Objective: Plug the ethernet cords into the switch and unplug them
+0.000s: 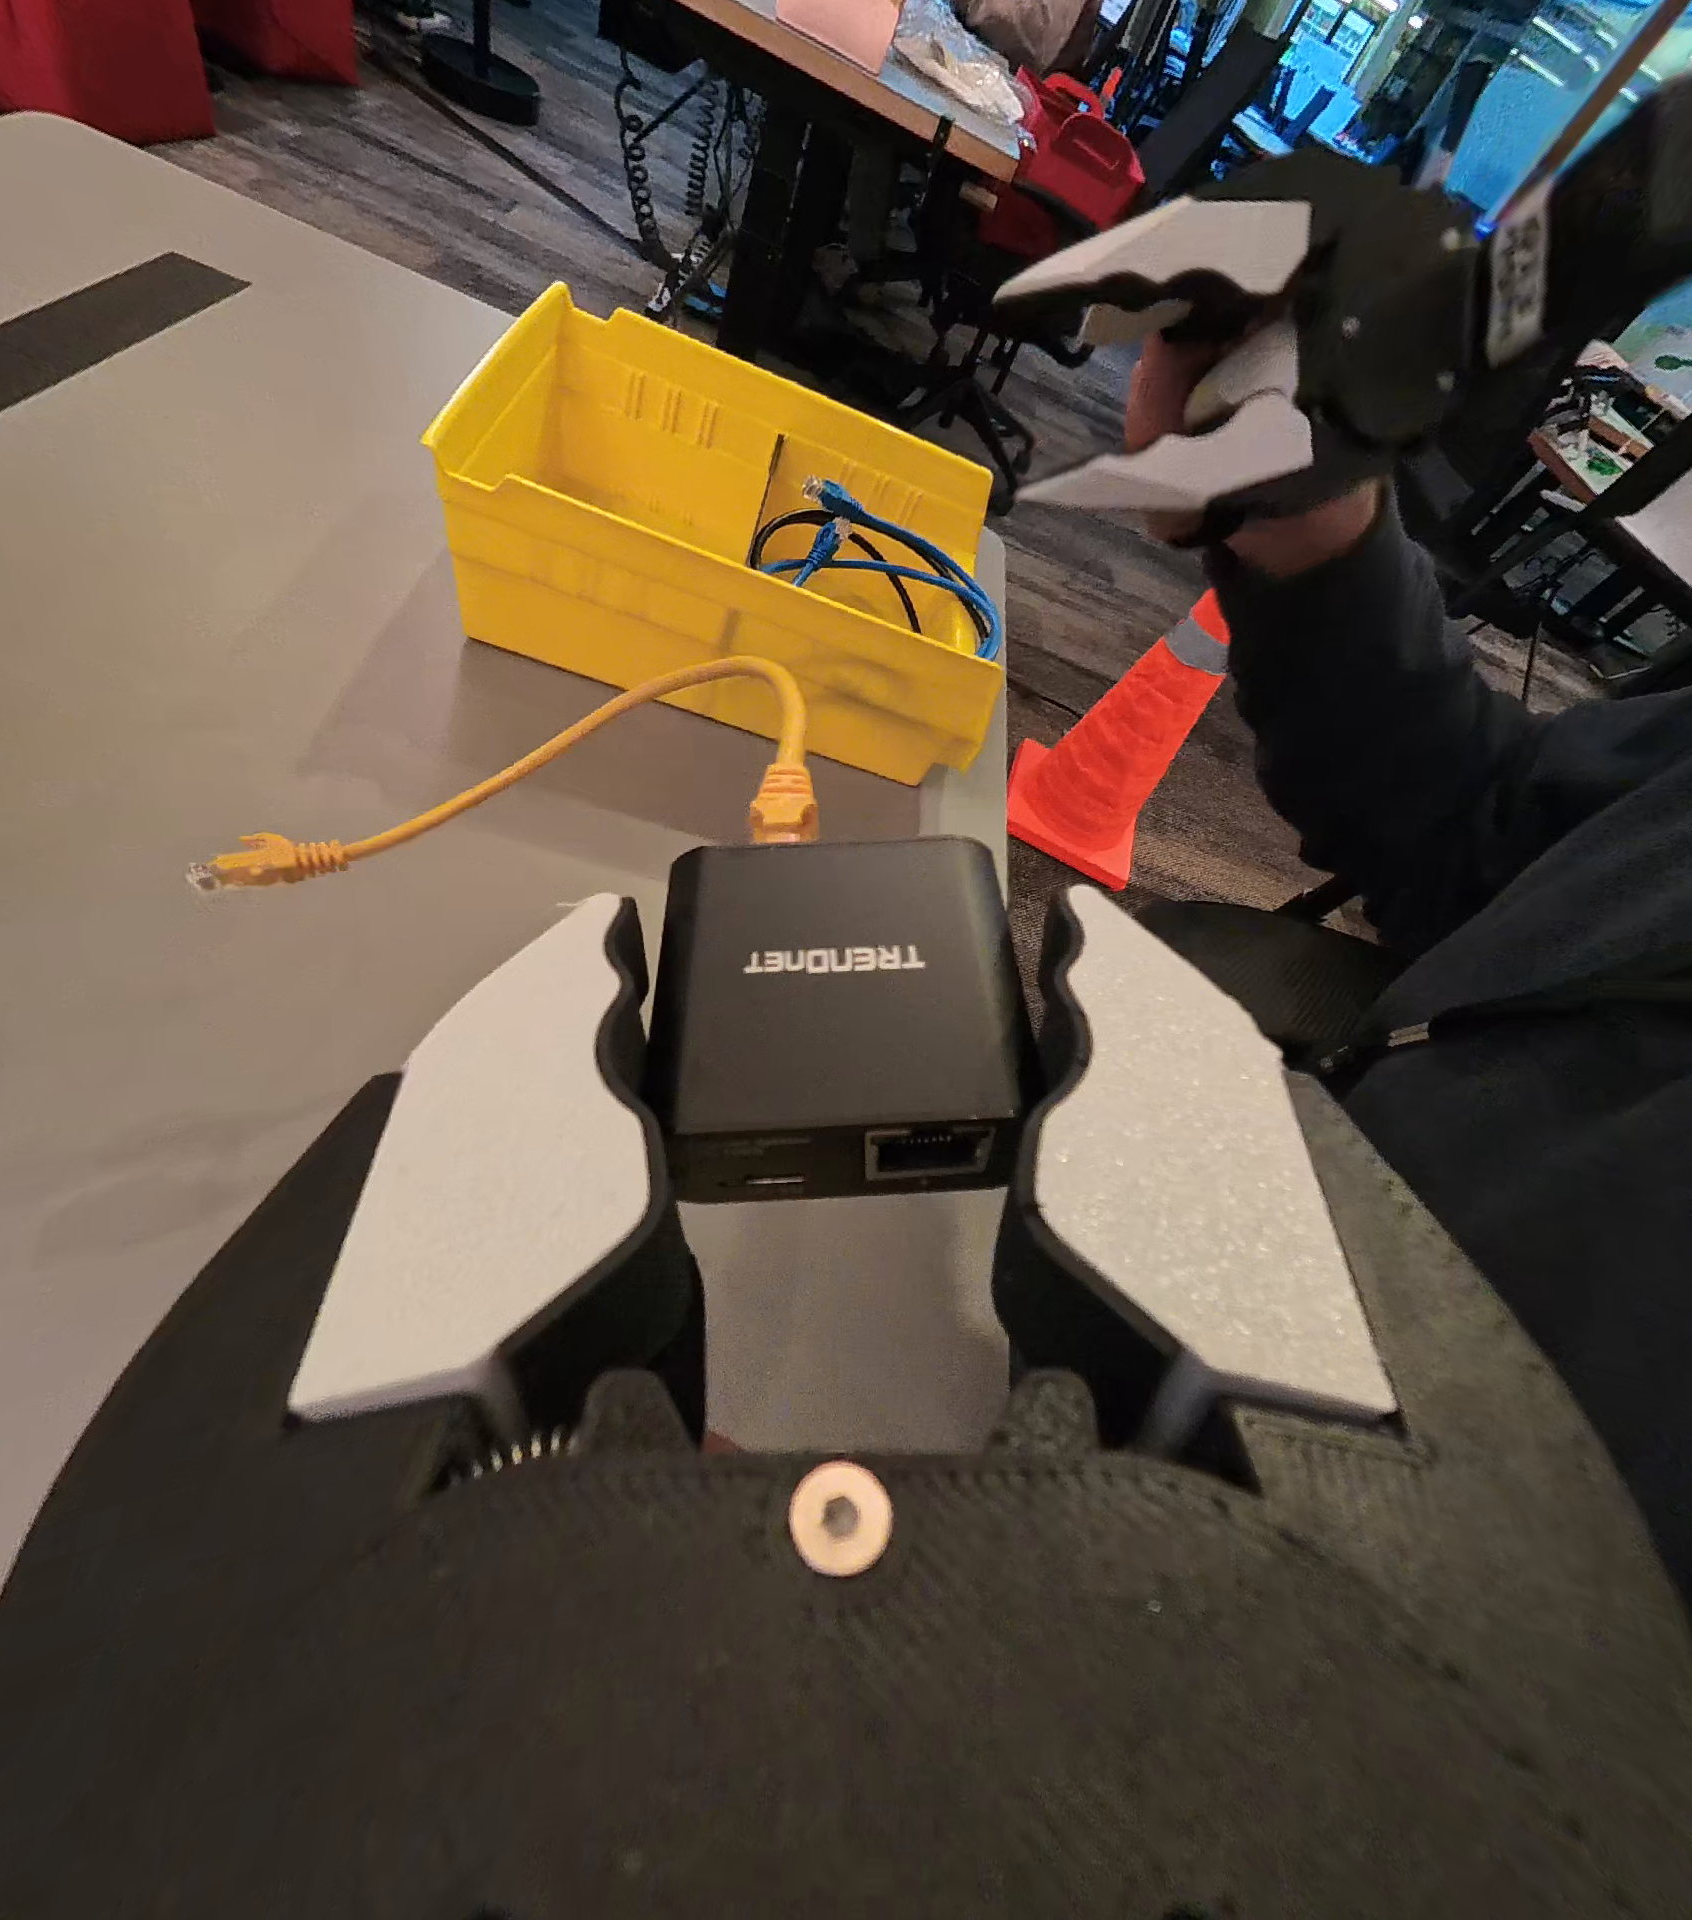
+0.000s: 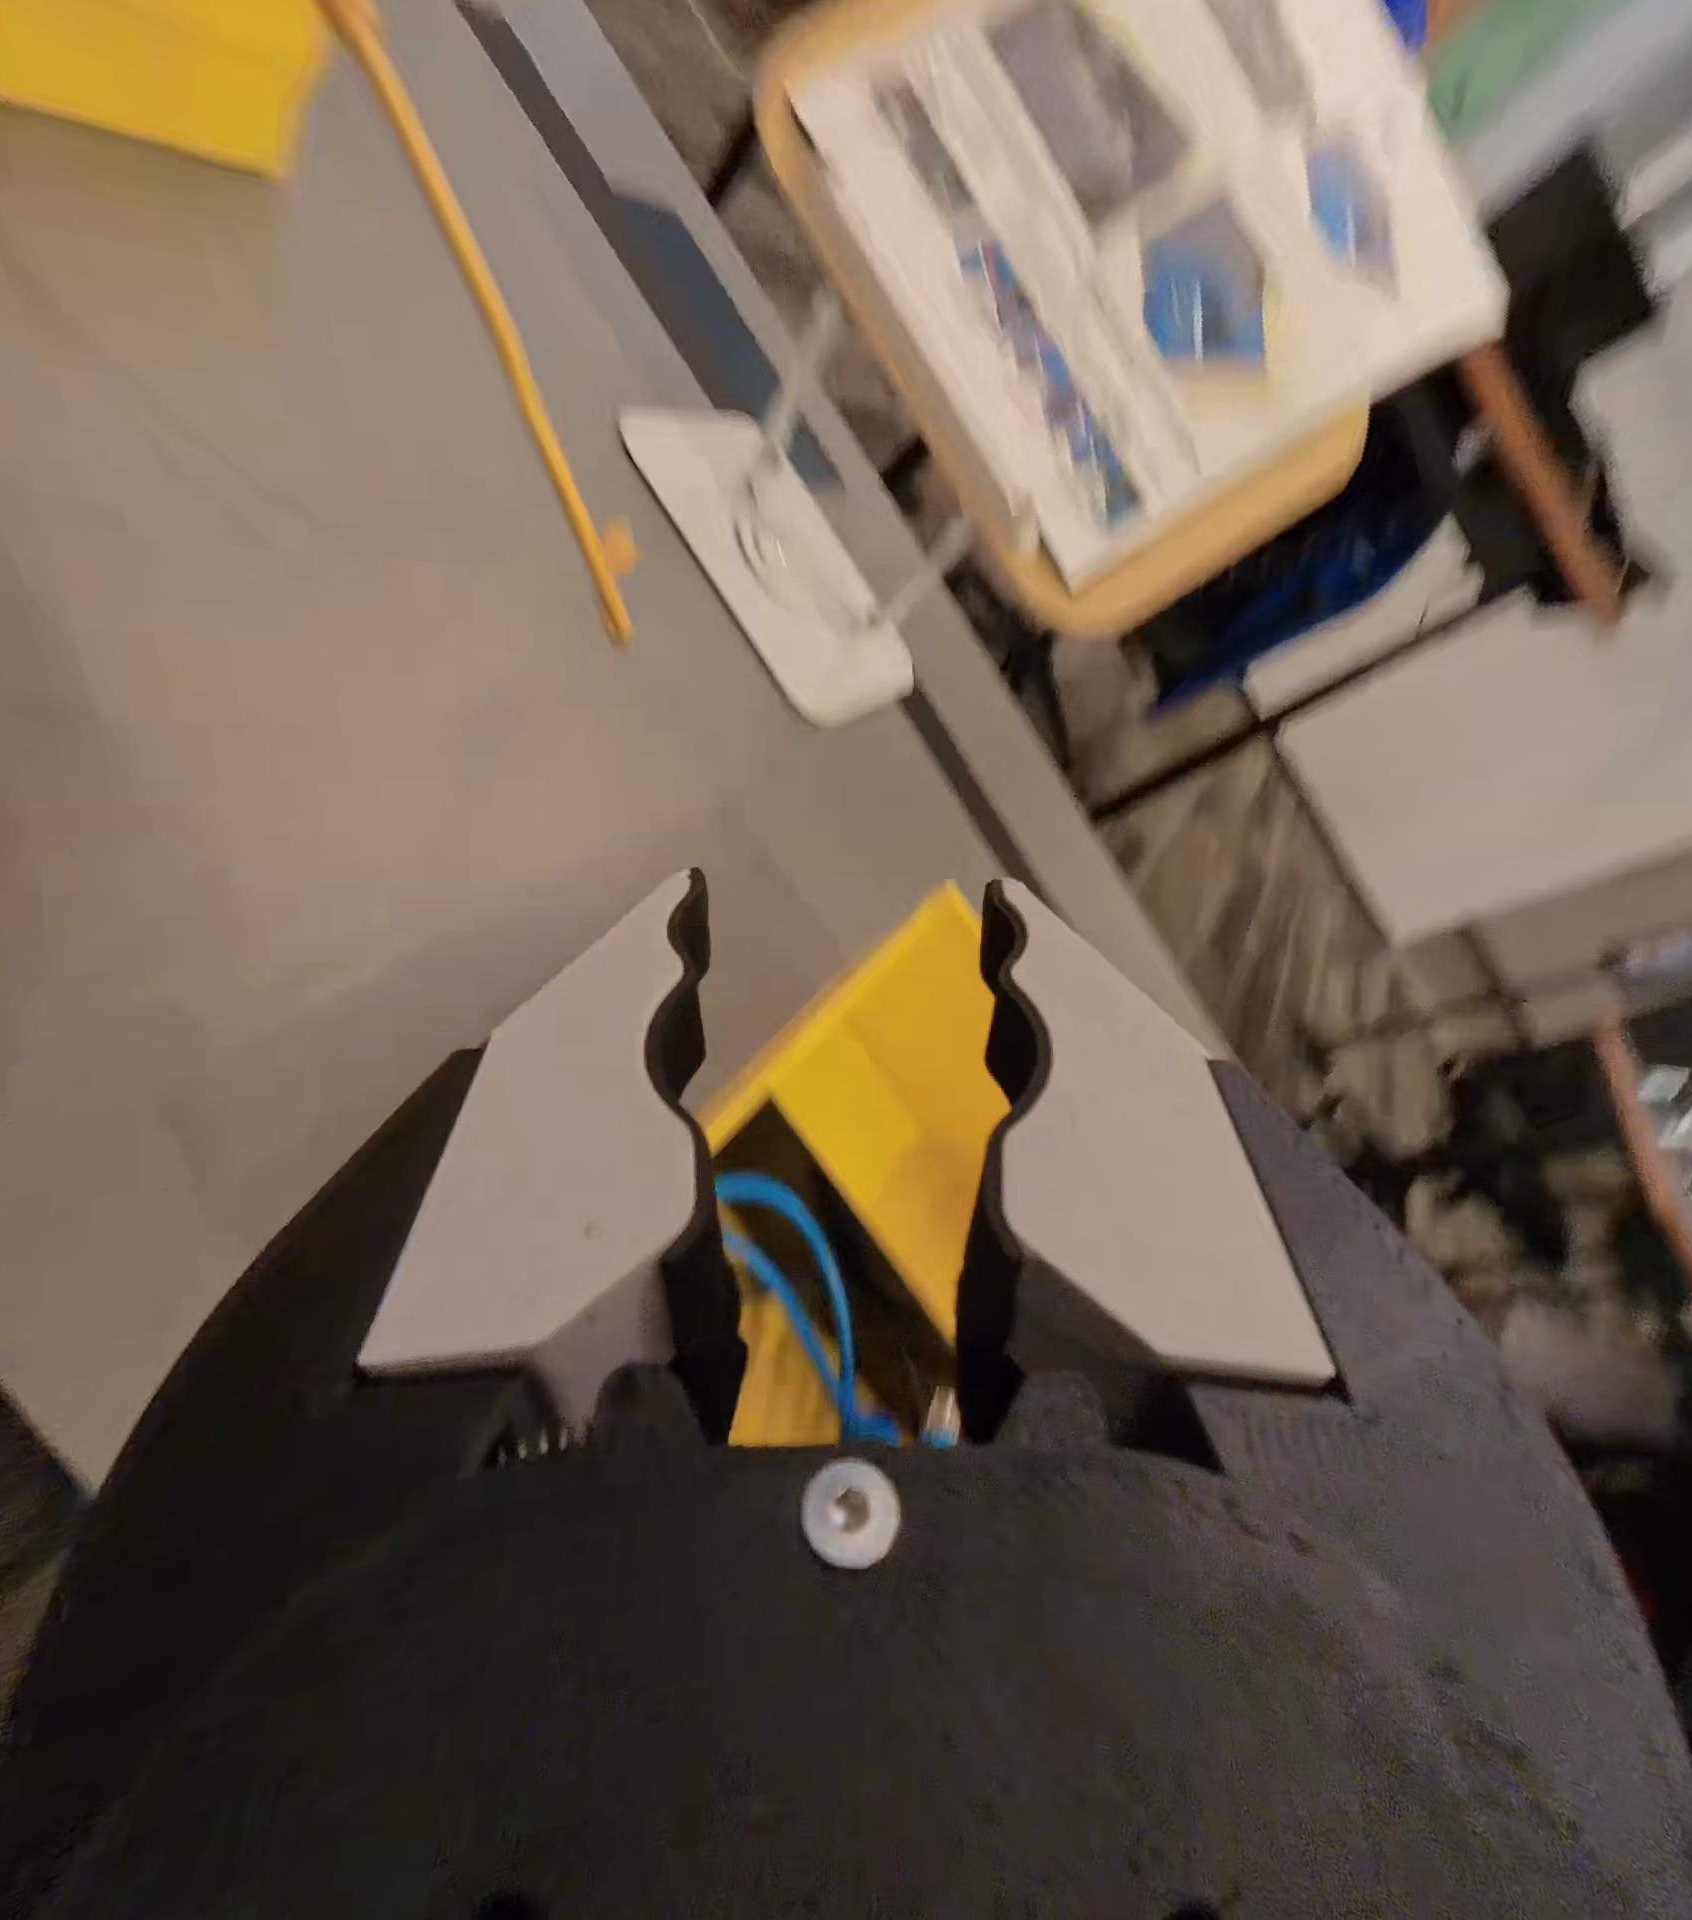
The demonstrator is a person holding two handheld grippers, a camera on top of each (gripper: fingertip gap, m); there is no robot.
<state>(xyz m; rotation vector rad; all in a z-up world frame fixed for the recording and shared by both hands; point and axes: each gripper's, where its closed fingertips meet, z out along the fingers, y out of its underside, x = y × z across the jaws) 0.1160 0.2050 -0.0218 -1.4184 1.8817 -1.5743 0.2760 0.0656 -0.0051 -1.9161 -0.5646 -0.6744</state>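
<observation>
My left gripper (image 1: 837,914) is shut on a small black switch (image 1: 831,997) and holds it over the grey table (image 1: 146,623). An orange ethernet cord (image 1: 530,769) is plugged into the switch's far side; its other plug lies loose on the table. An empty port faces me on the near side. My right gripper (image 2: 842,894) is open and empty, held in the air above the yellow bin (image 2: 883,1101); it also shows in the left wrist view (image 1: 1039,395) at upper right. A blue cord (image 1: 883,561) and a black cord lie coiled in the bin (image 1: 613,540).
A white stand base (image 2: 780,571) sits at the table edge. An orange traffic cone (image 1: 1112,748) stands on the floor to the right. Other tables, chairs and red bags stand behind. A person's dark sleeve (image 1: 1444,727) fills the right side.
</observation>
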